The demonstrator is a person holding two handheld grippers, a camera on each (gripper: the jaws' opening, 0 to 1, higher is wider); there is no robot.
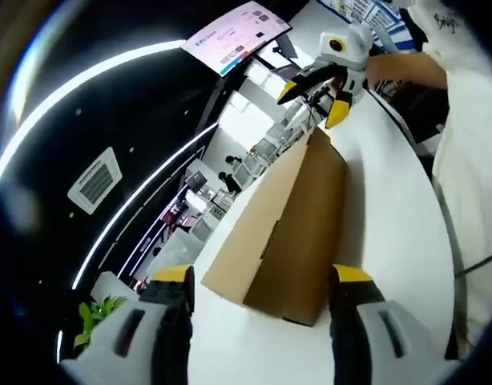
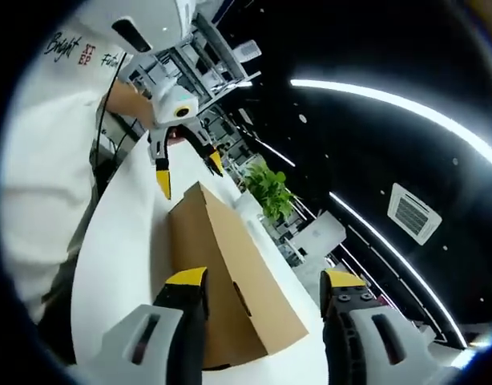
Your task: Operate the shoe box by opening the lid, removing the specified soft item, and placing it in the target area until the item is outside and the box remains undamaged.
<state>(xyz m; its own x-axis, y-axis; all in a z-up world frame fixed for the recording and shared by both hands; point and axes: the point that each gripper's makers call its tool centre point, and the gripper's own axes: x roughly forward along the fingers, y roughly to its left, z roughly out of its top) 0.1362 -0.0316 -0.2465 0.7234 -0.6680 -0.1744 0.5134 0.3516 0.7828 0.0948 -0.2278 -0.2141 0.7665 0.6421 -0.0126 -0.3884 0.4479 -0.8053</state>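
Observation:
A brown cardboard shoe box (image 1: 286, 224) lies shut on the white table (image 1: 390, 184). My left gripper (image 1: 264, 281) stands open at the box's near end, with its yellow-tipped jaws wider than that end and nothing between them. At the far end hangs my right gripper (image 1: 314, 101), also open, held by a hand. In the right gripper view the same box (image 2: 222, 273) runs away from my open right gripper (image 2: 264, 282), and the left gripper (image 2: 190, 174) hovers open over the opposite end. The soft item is hidden.
A person in a white shirt (image 1: 470, 136) stands along one long side of the table (image 2: 126, 257). A green plant (image 2: 270, 191) sits beyond the other side. A large room with ceiling light strips and a screen (image 1: 234, 36) lies behind.

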